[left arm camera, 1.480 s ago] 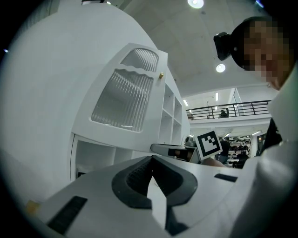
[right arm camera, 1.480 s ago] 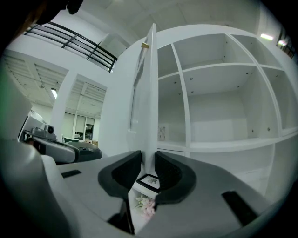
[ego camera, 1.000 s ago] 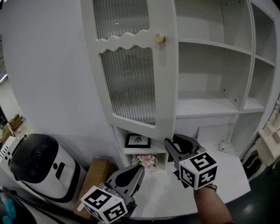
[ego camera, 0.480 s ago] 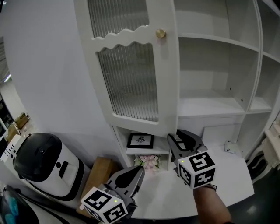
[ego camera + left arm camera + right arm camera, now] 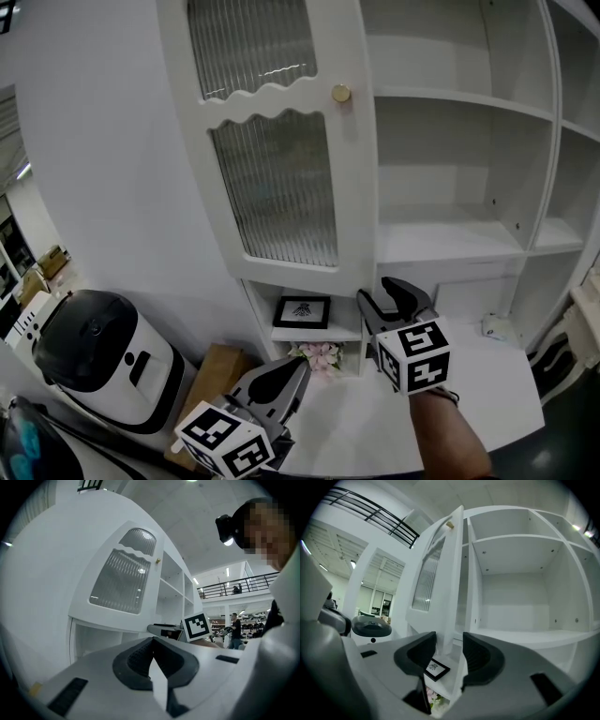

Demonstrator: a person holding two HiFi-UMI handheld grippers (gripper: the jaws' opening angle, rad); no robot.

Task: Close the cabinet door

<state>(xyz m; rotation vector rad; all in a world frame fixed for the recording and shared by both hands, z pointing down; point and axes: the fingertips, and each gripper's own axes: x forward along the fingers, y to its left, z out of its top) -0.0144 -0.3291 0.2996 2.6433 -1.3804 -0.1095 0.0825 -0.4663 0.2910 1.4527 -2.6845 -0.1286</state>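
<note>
Now lining up on free edge of cabinet door [image 5: 281,178]: right gripper [image 5: 380,292] jaws just spread wide, edge in gap, unpinched; left gripper [image 5: 292,367] jaws together, empty. Next, likely: push door toward shelves [image 5: 450,230].

- Cut off by the head view's upper edge: top of the cabinet door [image 5: 281,141].
- Too small to read: print in the framed picture [image 5: 301,311], just below the door.
- Clipped by the lower edge, well below the door: marker cube of the left gripper [image 5: 298,367].
- Cut by the corner, far lower left of the door: teal thing [image 5: 17,450], kind unclear.
- Too small to identify: pale item [image 5: 497,328], lower right of the door.
</note>
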